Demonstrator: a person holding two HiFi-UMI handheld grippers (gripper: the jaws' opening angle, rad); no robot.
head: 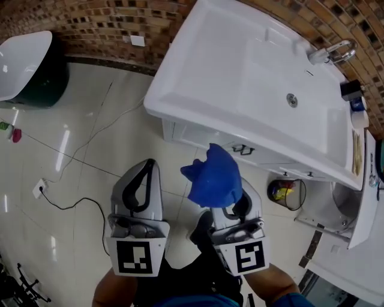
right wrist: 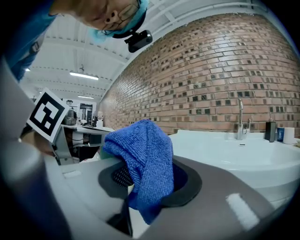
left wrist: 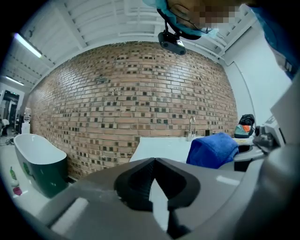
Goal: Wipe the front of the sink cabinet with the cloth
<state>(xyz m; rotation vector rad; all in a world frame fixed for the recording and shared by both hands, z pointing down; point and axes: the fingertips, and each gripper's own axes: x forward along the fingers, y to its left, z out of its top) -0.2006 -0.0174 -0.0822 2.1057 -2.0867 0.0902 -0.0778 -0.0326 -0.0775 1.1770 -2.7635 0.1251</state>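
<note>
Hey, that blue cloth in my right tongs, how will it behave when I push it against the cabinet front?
Probably floppy: the cloth droops in folds over the right tongs. Likely light and soft, since it bunches loosely above them. Its fuzzy weave should grip rather than slide.

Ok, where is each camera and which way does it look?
Head view: on the person's head, looking down at the sink, the floor, the left gripper and the right gripper; forearms show at the bottom.
Left gripper view: on the left gripper, looking along its shut jaws toward the brick wall and bathtub; the person's head shows above.
Right gripper view: on the right gripper, looking along jaws shut on the cloth toward the tap; the person's head shows above.
Shared: both gripper views show sink, brick wall and cloth.
</note>
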